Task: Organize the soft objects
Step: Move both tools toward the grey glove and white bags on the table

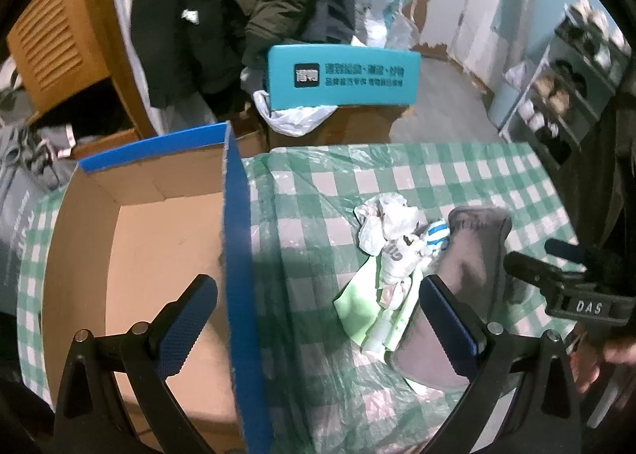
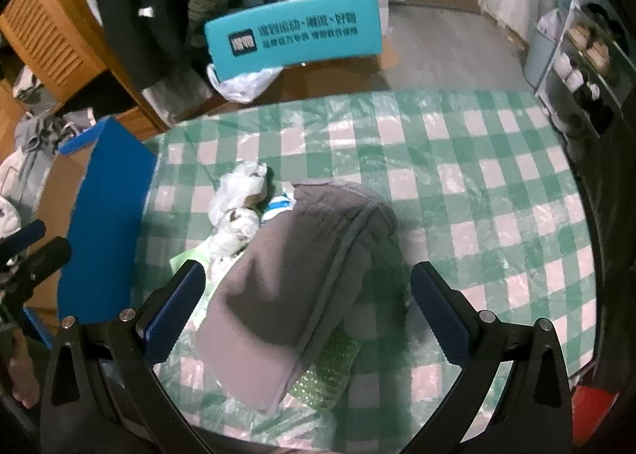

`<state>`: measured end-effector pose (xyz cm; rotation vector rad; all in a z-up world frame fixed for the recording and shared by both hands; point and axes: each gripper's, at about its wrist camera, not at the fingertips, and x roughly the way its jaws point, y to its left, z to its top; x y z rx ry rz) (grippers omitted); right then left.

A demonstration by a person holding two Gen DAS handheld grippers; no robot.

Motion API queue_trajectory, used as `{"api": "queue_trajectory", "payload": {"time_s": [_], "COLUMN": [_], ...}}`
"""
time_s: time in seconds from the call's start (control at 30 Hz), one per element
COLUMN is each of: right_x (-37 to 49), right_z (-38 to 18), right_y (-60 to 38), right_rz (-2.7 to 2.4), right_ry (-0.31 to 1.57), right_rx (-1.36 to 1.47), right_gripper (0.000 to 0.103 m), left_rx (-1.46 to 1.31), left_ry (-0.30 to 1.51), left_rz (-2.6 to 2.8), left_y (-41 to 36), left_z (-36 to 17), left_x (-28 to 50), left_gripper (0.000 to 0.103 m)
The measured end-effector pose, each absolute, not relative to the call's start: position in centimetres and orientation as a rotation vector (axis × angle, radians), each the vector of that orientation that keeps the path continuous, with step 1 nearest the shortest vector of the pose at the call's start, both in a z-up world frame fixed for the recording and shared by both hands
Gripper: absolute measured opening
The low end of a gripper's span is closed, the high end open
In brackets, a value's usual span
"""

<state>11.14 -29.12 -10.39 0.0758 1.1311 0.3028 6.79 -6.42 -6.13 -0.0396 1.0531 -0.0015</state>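
Both tools spread wide, left tool point(image 1: 318, 319) straddling the box wall point(image 1: 238, 255), right tool point(image 2: 308, 311) apparently above the grey cloth point(image 2: 302, 275) at frame centre.

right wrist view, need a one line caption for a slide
Open right claw poised over a grey garment on the checked tablecloth, blue-sided cardboard box at left.

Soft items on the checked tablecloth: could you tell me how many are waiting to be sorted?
3 that I can tell: a grey cloth, a crumpled white bag beside it toward the box, and a pale green sheet partly beneath both. More may be hidden underneath.
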Motion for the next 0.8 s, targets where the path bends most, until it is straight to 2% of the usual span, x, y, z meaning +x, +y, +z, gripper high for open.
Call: {"api": "queue_trajectory", "payload": {"time_s": [0.8], "right_x": [13.0], "right_z": [-16.6], "right_y": [-29.3], "right_rz": [0.296], "right_ry": [1.276], "right_rx": [0.146], "right_gripper": [0.102], "left_rx": [0.083], "left_ry": [1.158], "left_rz": [-0.095], "left_y": [-10.3], "left_z": [-12.6], "left_x": [10.7], "left_gripper": [0.103]}}
